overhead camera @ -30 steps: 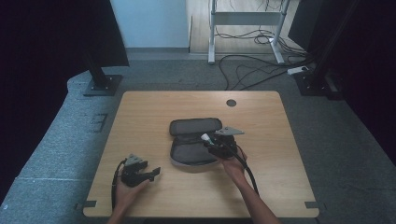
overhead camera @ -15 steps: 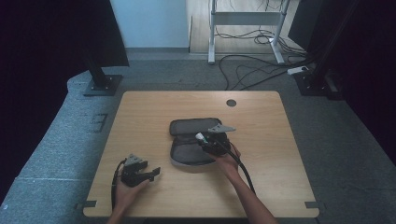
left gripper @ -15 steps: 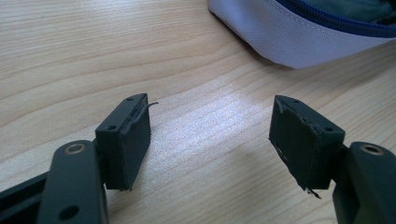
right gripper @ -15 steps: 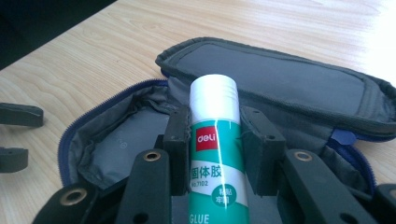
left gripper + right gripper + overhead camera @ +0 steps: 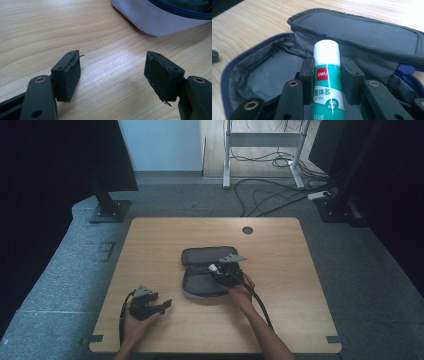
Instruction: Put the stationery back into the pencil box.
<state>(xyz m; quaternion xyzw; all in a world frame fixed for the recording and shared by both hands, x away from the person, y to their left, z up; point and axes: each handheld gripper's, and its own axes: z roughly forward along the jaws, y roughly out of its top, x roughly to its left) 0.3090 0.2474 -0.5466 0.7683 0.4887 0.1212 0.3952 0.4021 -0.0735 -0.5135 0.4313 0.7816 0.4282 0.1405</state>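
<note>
A glue stick held over an open pencil case on the table.

The wooden table (image 5: pixel 280 320) carries a grey pencil case (image 5: pixel 200 285) lying unzipped near its middle, flap folded back toward the far edge. The right gripper (image 5: pixel 216 270) hovers over the case's open pocket, its jaws partly closed and pressed on both sides of a green-and-white glue stick (image 5: pixel 327 75), white cap pointing ahead over the grey lining. Near the front edge, toward the left corner, the left gripper (image 5: pixel 167 304) sits low over bare wood, jaws spread wide with nothing between them.
</note>
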